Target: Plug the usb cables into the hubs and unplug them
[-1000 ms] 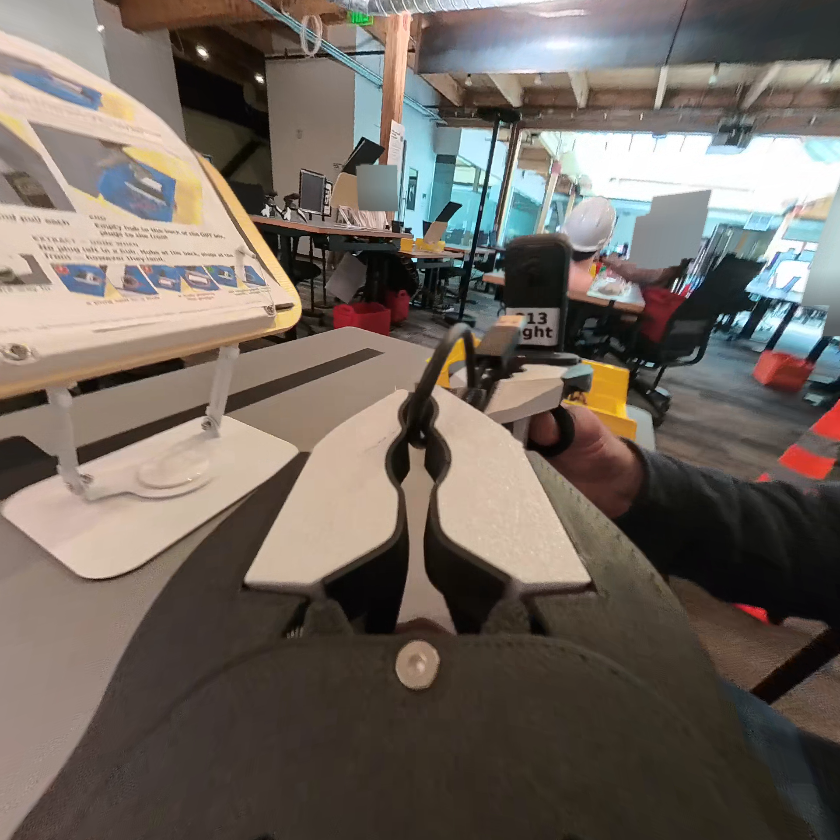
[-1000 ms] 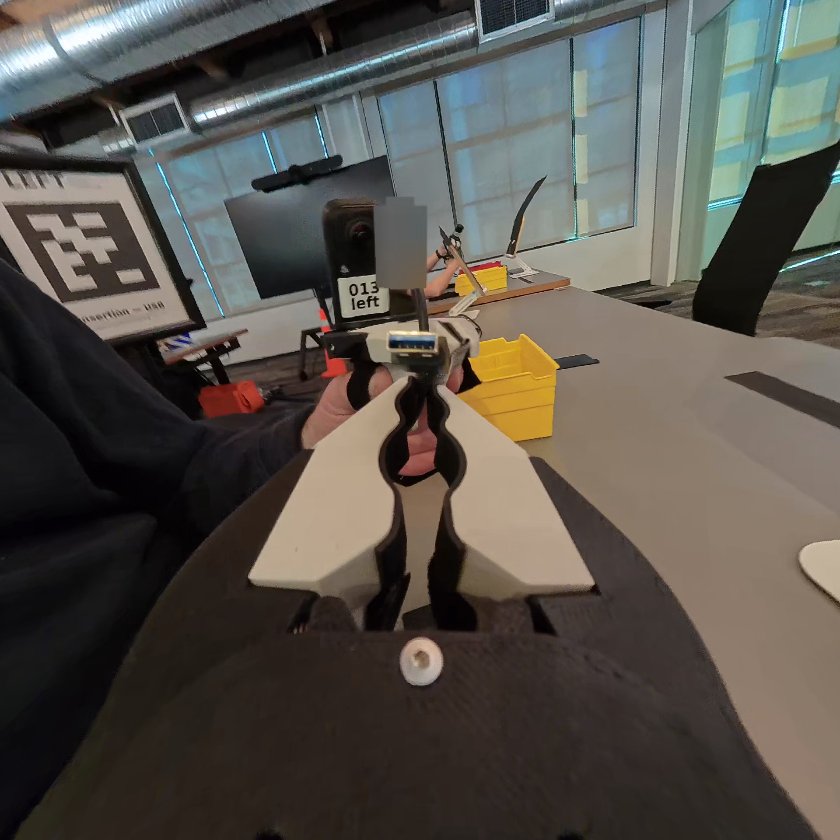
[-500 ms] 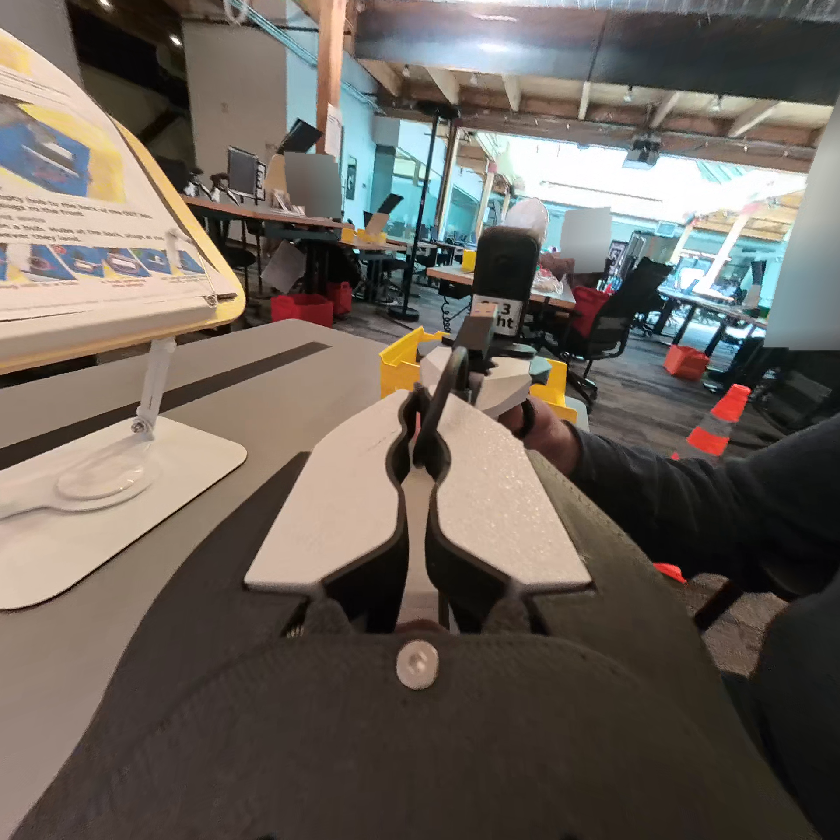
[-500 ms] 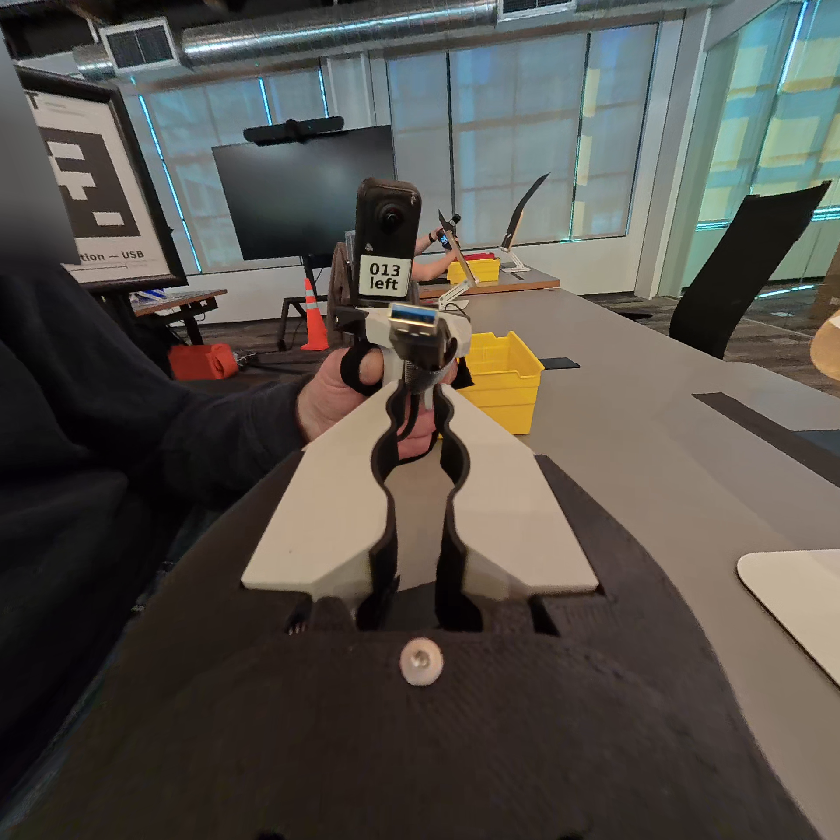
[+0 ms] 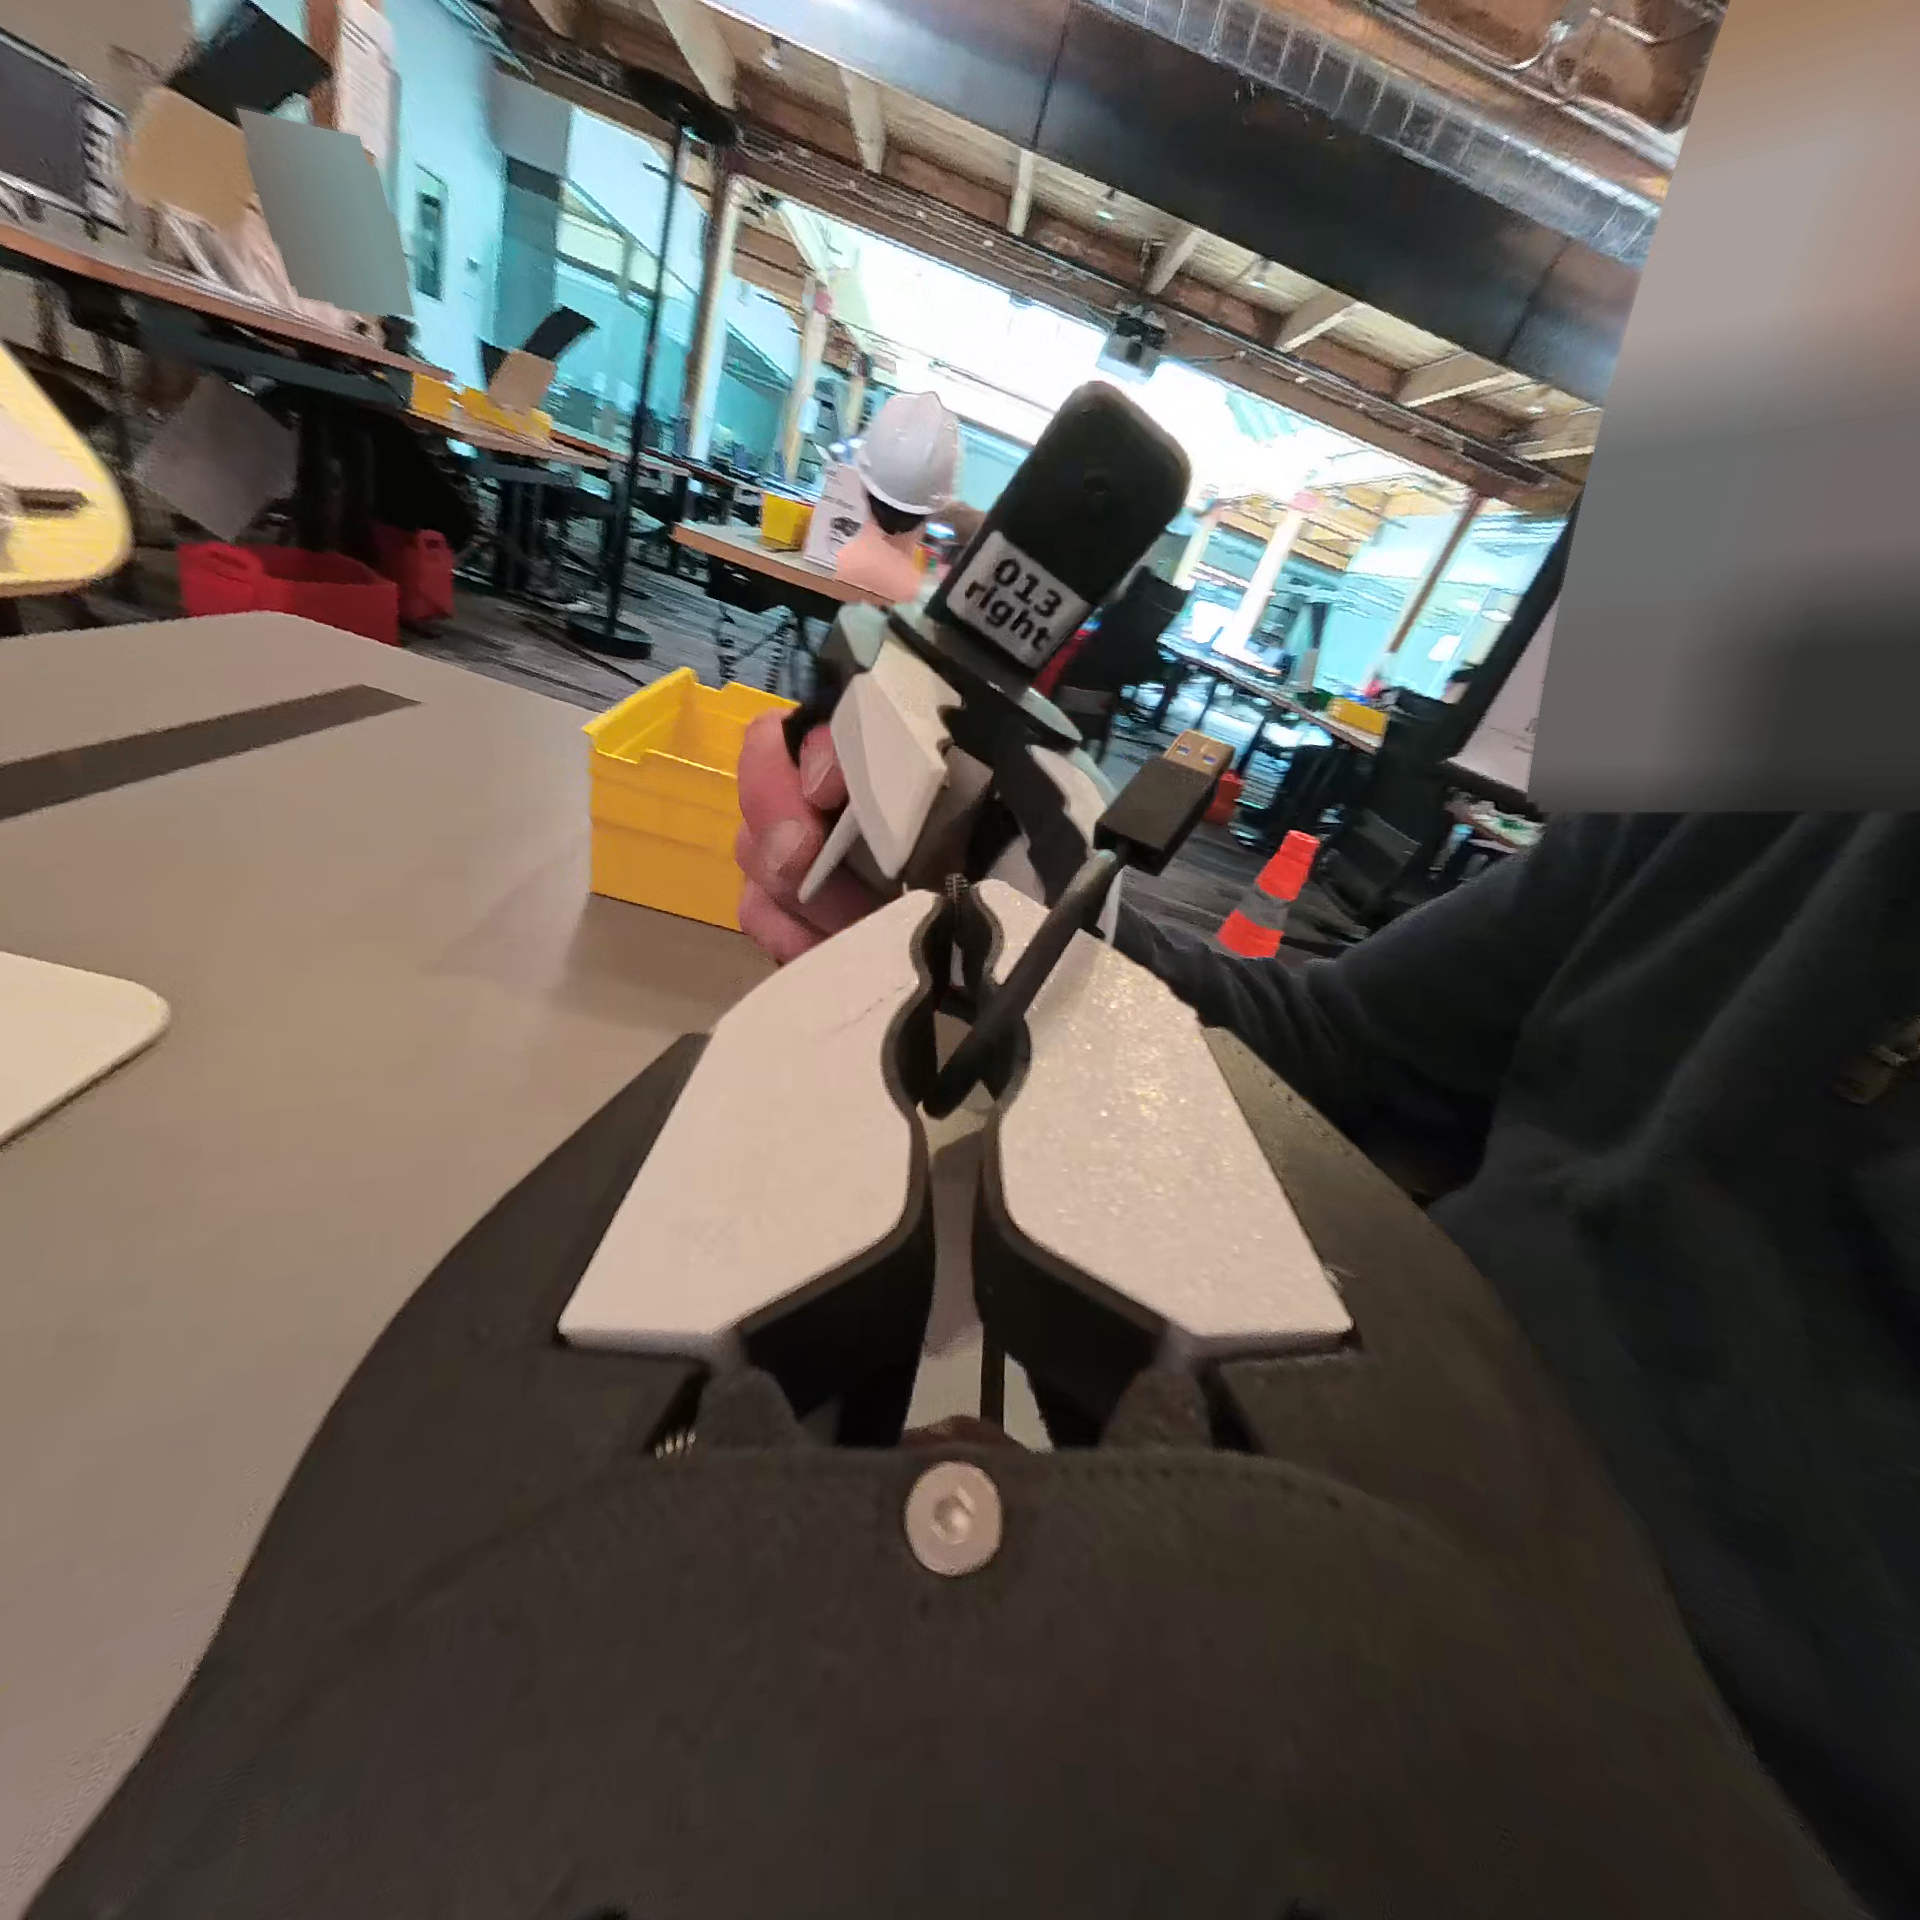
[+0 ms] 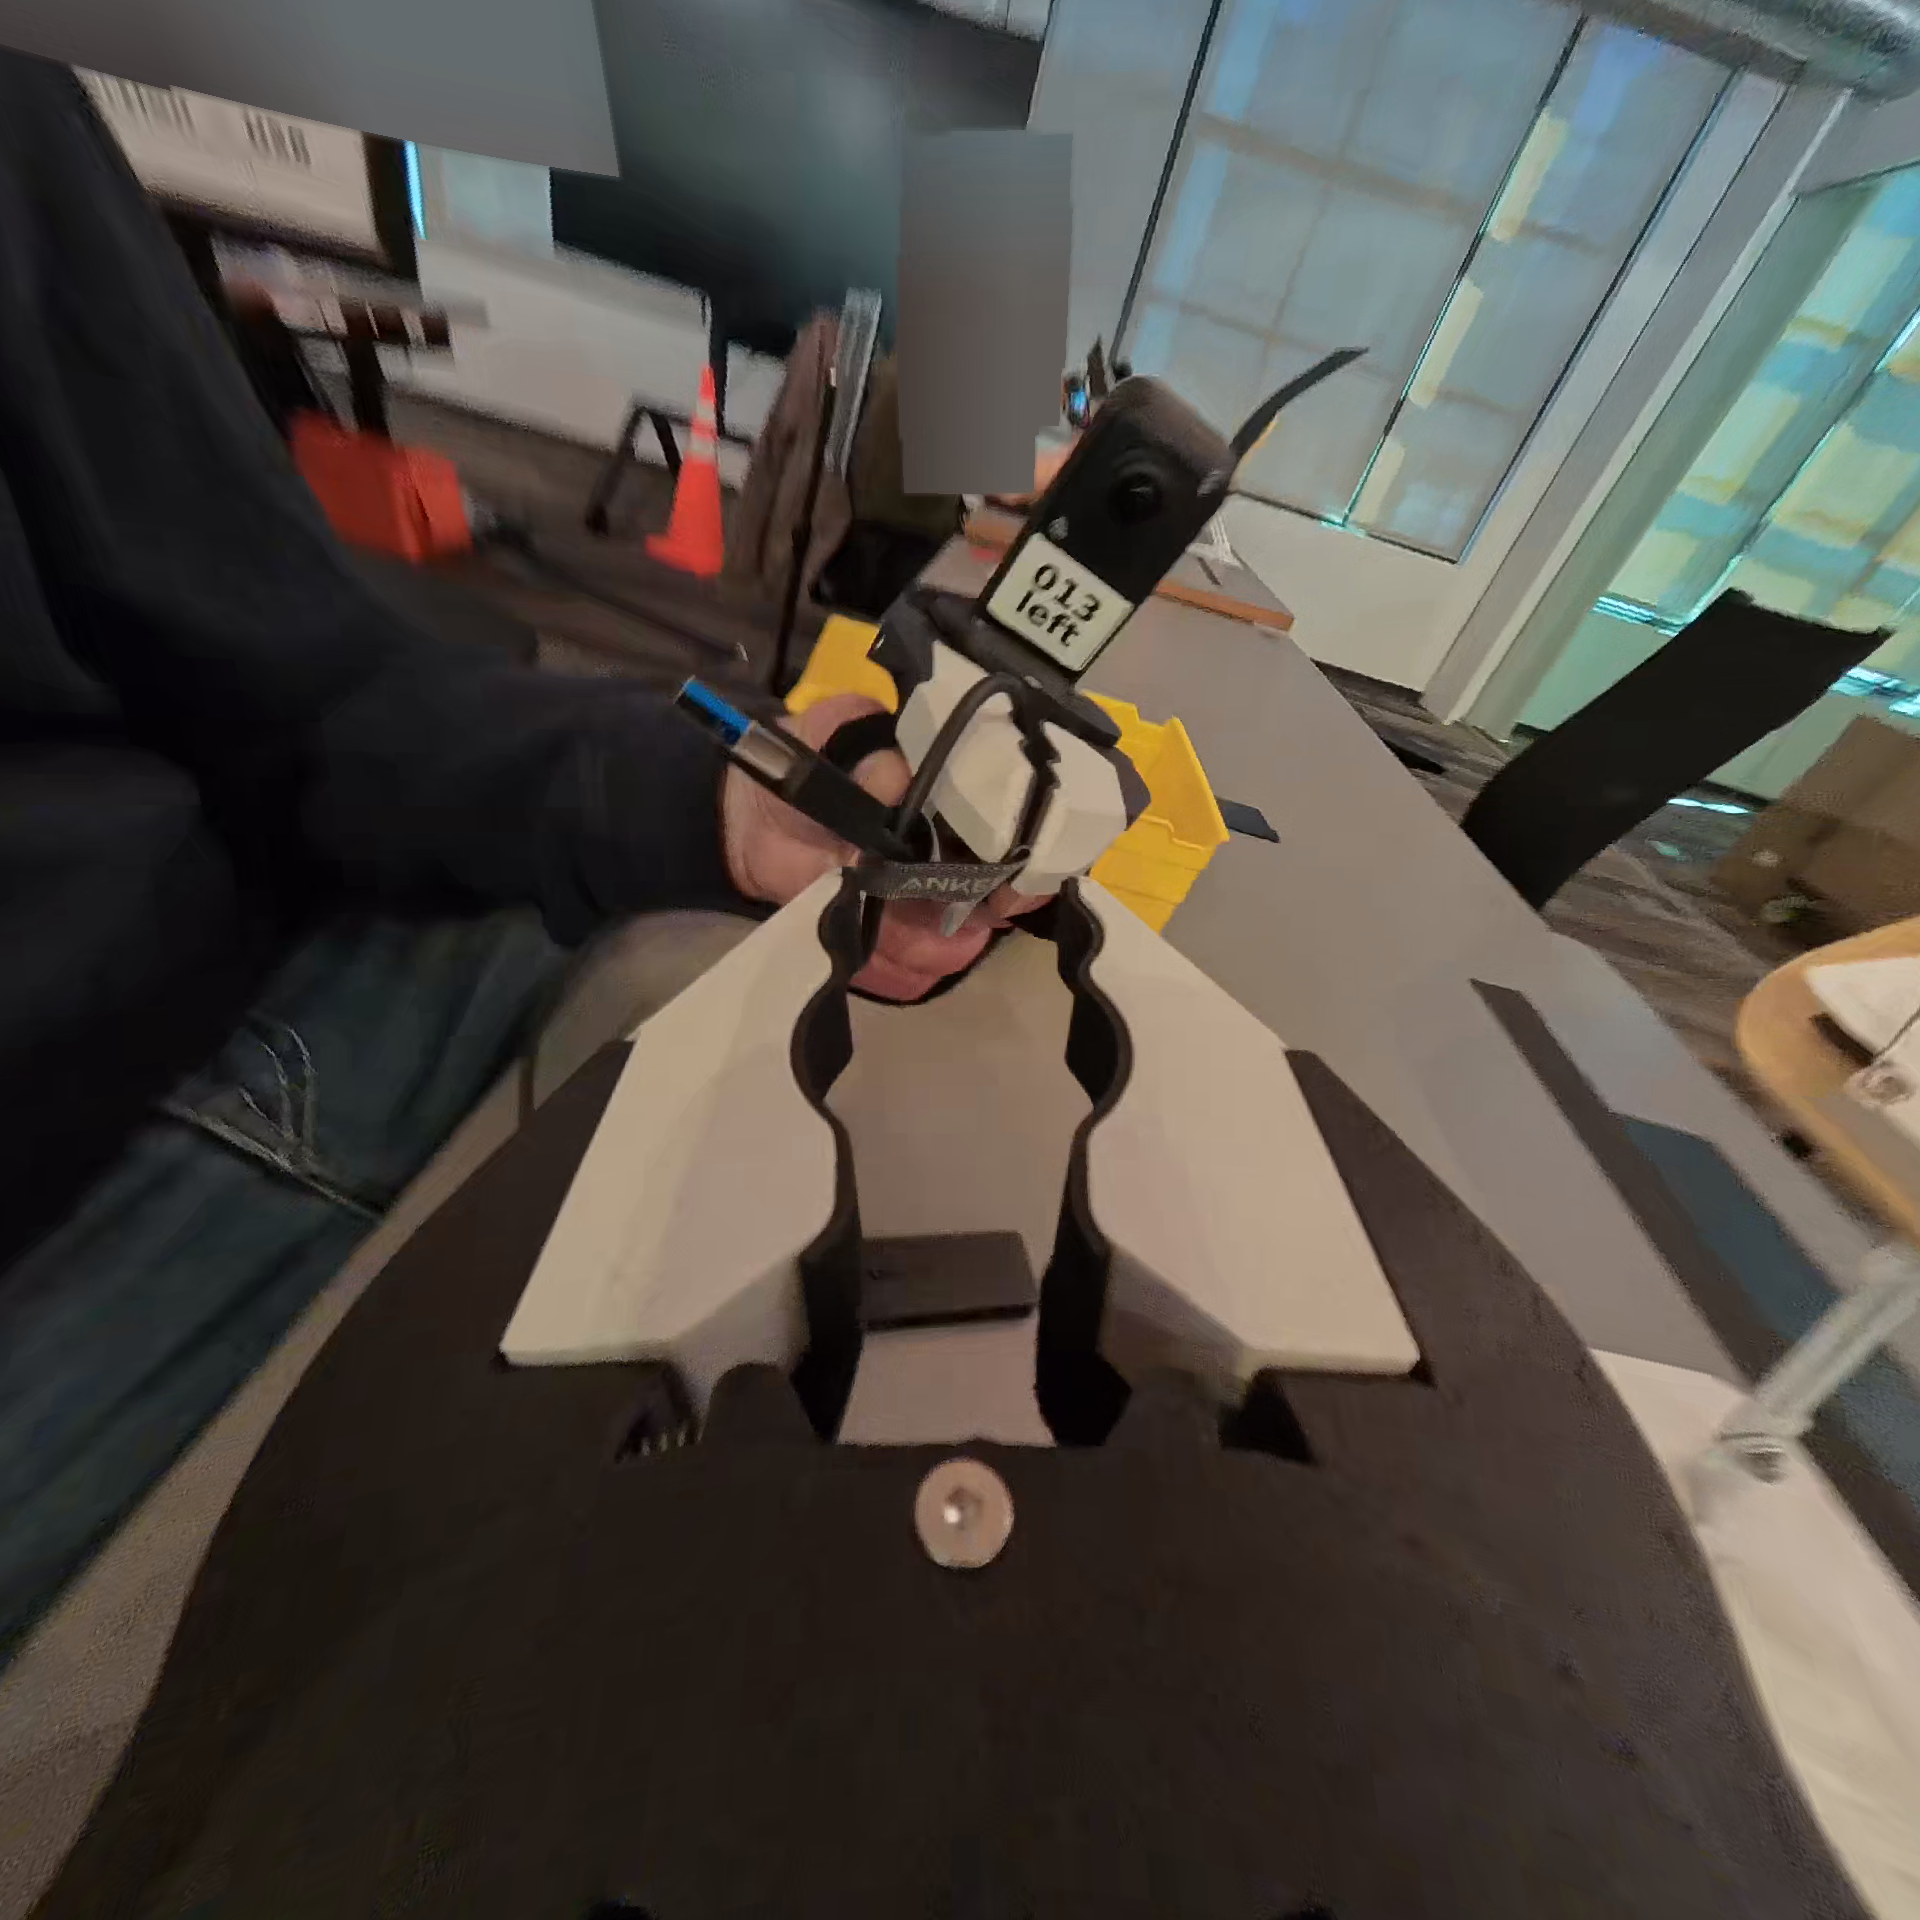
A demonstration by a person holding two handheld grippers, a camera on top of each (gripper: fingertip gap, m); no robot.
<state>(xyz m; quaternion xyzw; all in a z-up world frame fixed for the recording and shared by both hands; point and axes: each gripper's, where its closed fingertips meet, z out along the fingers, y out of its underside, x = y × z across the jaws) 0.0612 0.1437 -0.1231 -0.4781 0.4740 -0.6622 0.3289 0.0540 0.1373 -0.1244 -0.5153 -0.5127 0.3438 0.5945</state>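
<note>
1. The right gripper point(image 6: 961, 925) is now spread wide and empty, where the plug was pinched before
2. The USB cable point(image 5: 1023, 982) is clamped by the closed left gripper point(image 5: 961, 925), with its plug point(image 5: 1158, 800) free above the table edge point(image 5: 499, 935)
3. No hub is seen, so plugging is probably still pending

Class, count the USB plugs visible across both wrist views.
1. The USB plug stands above and right of the left gripper's tips, on the black cable pinched there. Others may lie out of view.
</note>
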